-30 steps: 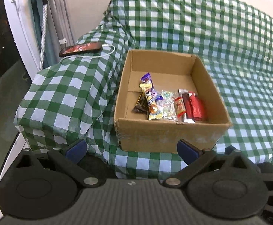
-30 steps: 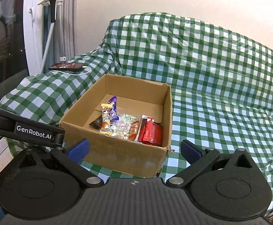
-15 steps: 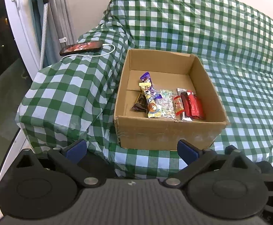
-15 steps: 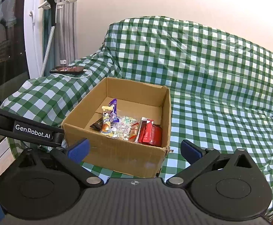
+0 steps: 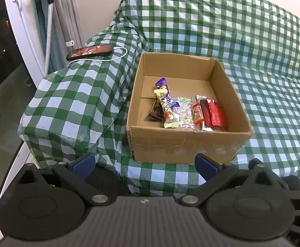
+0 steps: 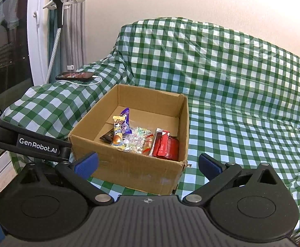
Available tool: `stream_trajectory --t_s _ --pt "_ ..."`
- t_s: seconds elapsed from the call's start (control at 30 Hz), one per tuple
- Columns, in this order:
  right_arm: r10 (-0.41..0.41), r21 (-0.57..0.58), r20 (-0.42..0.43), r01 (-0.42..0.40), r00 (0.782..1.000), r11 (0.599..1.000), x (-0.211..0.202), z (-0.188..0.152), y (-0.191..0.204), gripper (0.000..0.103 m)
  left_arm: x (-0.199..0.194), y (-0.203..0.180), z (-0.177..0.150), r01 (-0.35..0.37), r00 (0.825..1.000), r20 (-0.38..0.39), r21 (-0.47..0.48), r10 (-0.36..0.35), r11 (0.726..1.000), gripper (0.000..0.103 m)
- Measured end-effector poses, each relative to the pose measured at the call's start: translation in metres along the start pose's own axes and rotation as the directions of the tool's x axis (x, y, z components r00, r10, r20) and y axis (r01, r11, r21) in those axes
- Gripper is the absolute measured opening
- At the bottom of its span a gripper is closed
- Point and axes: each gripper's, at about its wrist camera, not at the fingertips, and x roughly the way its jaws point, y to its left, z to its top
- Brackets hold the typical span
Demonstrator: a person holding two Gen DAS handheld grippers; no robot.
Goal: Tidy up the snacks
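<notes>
An open cardboard box [image 5: 183,144] [image 6: 129,170] sits on a sofa covered in green-and-white check cloth. Several snacks lie along its near wall: a brown packet [image 5: 154,113], a yellow and purple bar [image 5: 166,105] [image 6: 120,131], a clear bag of candies [image 5: 184,113] [image 6: 136,139], an orange packet [image 5: 197,112] and red packets [image 5: 214,113] [image 6: 167,146]. My left gripper [image 5: 144,163] is open and empty, held back in front of the box. My right gripper [image 6: 148,163] is open and empty, also in front of the box.
A phone [image 5: 90,51] [image 6: 75,75] on a white charging cable lies on the sofa arm at the left. A window frame and a hose [image 5: 49,39] stand at far left. The left gripper's arm [image 6: 26,142] crosses the right wrist view at the left.
Both grippers have drawn back a little from the box, which now looks slightly smaller and lower. Both stay open and empty.
</notes>
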Motion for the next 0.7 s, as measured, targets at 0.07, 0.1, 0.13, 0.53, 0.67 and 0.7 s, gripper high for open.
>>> stream_trajectory --t_s 0.07,0.1,0.13,0.53,0.67,0.7 --pt "0.000 0.000 0.000 0.000 1.000 1.000 0.0000 -0.0001 -0.0005 0.103 0.0004 0.0004 -0.0006 0.000 1.000 -0.001 0.002 0.000 1.000 0.103" --pt "0.001 -0.001 0.000 -0.001 1.000 1.000 -0.0001 -0.0001 -0.0009 0.103 0.0009 0.0005 -0.0005 0.000 1.000 -0.002 0.003 0.000 1.000 0.103" --pt "0.002 -0.001 0.000 -0.002 1.000 1.000 -0.0002 -0.0002 -0.0007 0.103 0.0013 0.0007 -0.0007 0.000 1.000 -0.003 0.003 0.000 1.000 0.103" --pt "0.003 -0.001 -0.001 -0.003 1.000 1.000 0.0000 -0.0003 -0.0016 0.103 0.0028 0.0017 -0.0006 -0.003 1.000 -0.006 0.010 0.003 1.000 0.103" --pt "0.003 0.000 -0.001 -0.003 1.000 1.000 0.0002 -0.0003 -0.0020 0.103 0.0028 0.0014 -0.0006 -0.005 1.000 -0.006 0.010 0.005 1.000 0.103" --pt "0.003 0.000 -0.001 -0.003 1.000 1.000 0.0002 -0.0003 -0.0020 0.103 0.0028 0.0011 -0.0004 -0.006 1.000 -0.006 0.009 0.006 1.000 0.103"
